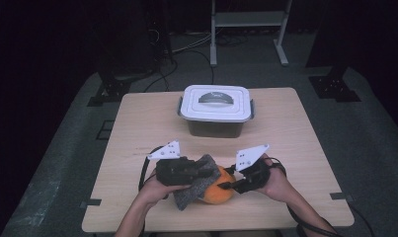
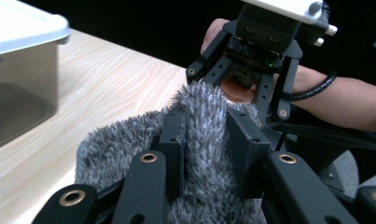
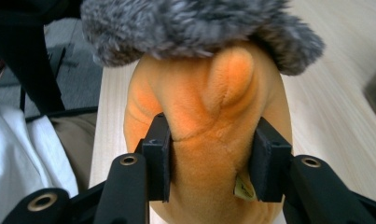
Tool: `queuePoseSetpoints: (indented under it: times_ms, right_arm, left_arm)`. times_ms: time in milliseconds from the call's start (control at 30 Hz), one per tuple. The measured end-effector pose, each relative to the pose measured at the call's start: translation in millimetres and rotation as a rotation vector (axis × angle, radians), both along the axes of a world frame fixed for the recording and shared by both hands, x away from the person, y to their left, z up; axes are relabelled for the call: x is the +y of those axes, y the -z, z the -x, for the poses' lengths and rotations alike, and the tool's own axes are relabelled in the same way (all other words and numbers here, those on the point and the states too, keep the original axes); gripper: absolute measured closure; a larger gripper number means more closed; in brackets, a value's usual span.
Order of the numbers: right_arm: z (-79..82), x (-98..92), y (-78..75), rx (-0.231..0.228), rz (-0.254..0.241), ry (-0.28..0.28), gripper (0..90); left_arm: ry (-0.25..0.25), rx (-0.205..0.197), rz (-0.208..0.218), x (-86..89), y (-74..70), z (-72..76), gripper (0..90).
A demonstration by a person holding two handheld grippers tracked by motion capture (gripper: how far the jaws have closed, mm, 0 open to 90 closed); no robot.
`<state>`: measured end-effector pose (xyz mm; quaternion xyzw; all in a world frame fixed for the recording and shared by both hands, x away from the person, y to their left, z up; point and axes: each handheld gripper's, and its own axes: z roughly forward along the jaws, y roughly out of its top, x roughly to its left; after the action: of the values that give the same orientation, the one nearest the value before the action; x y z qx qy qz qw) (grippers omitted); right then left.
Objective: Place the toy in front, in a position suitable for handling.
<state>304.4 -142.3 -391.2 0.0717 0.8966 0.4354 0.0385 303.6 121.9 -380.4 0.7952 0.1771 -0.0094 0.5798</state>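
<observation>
Plush toy (image 1: 217, 191) lengthwise between tongs

I work at a pale wooden table (image 1: 290, 133) standing on grey carpet (image 1: 364, 143). Beyond it the room goes dark; a white metal frame (image 1: 248, 22) stands at the back, with black cables (image 1: 186, 54) trailing over the floor. Black stand feet (image 1: 335, 86) sit off the two far corners. Light falls mostly on the tabletop
</observation>
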Motion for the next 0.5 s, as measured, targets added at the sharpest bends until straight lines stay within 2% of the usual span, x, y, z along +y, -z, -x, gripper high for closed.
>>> queuePoseSetpoints:
  times_ms: [33,67,100,133,267,500]
  right_arm:
    - [-2.1,2.9,3.1,-0.006,0.019,-0.013,55.4]
    - [-4.1,4.9,7.9,-0.004,0.039,-0.021,55.0]
    - [-5.6,4.3,12.5,0.007,0.03,-0.031,55.0]
    - [-6.9,1.9,15.3,0.022,0.017,-0.037,54.9]
    - [-7.1,-11.4,17.7,0.026,0.008,-0.044,54.6]
    - [-8.4,-32.3,23.8,0.043,-0.017,-0.033,50.6]
  left_arm:
    - [-0.008,0.005,-0.026,-0.2,4.9,-1.4,68.9]
    - [-0.004,0.025,-0.031,0.0,11.1,-3.1,68.9]
    - [0.004,0.052,-0.009,1.0,16.3,-4.7,68.9]
    - [0.006,0.063,0.001,1.7,19.1,-5.9,68.9]
    - [-0.004,0.044,-0.029,2.0,16.7,-5.5,68.8]
    - [-0.002,0.055,-0.032,5.4,17.4,-4.7,68.6]
